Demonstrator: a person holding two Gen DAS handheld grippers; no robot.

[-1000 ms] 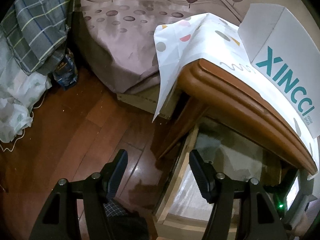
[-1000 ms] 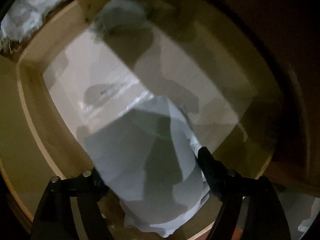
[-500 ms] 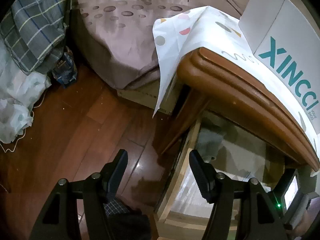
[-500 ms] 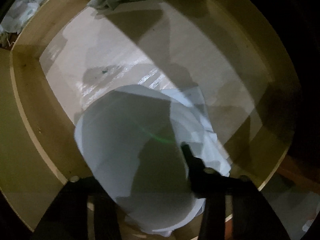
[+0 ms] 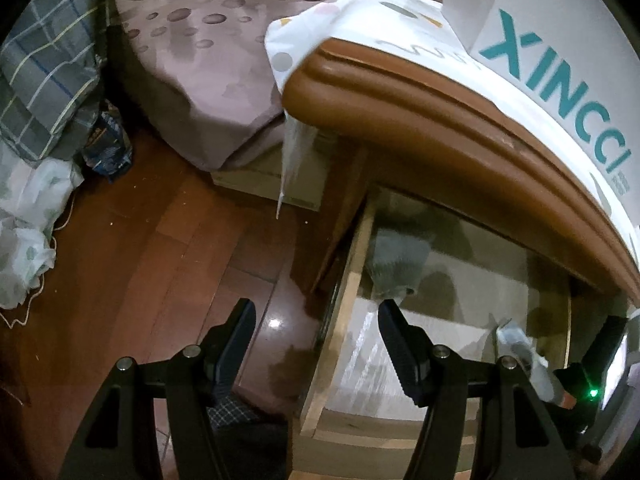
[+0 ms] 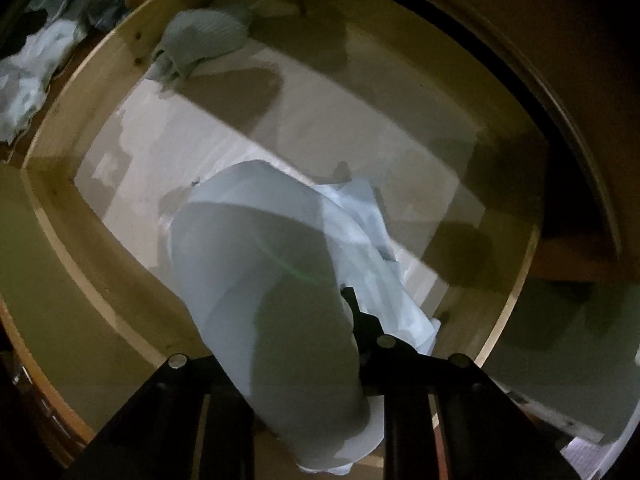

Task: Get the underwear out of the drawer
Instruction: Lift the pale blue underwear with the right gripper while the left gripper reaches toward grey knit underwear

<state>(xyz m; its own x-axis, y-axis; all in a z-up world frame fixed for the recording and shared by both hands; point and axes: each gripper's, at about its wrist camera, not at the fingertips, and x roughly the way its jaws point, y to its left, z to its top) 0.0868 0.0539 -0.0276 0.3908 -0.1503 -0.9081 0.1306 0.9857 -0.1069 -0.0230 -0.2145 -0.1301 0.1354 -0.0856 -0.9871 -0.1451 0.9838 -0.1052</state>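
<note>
Right gripper point(image 6: 316, 320): fingers clamped on pale underwear point(image 6: 272, 280) inside the drawer point(image 6: 80, 216).
Left gripper point(image 5: 316, 332): fingers apart, empty.

Open pale-wood drawer point(image 6: 72, 216) fills the right-wrist frame: pale blue underwear point(image 6: 272, 300) in it at lower centre, crumpled grey-green cloth point(image 6: 204, 38) in its upper-left corner. Left-wrist frame: white lettered cardboard box point(image 5: 560, 40) on brown wooden tabletop point(image 5: 460, 128), upper right, above drawer.

The open wooden drawer point(image 6: 86, 216) holds pale underwear point(image 6: 280, 280) on its light liner and a greenish knit piece point(image 6: 200, 40) in a far corner. The nightstand top point(image 5: 420, 92) (cloth-draped) carries a white XINCCI box point(image 5: 560, 64).
</note>
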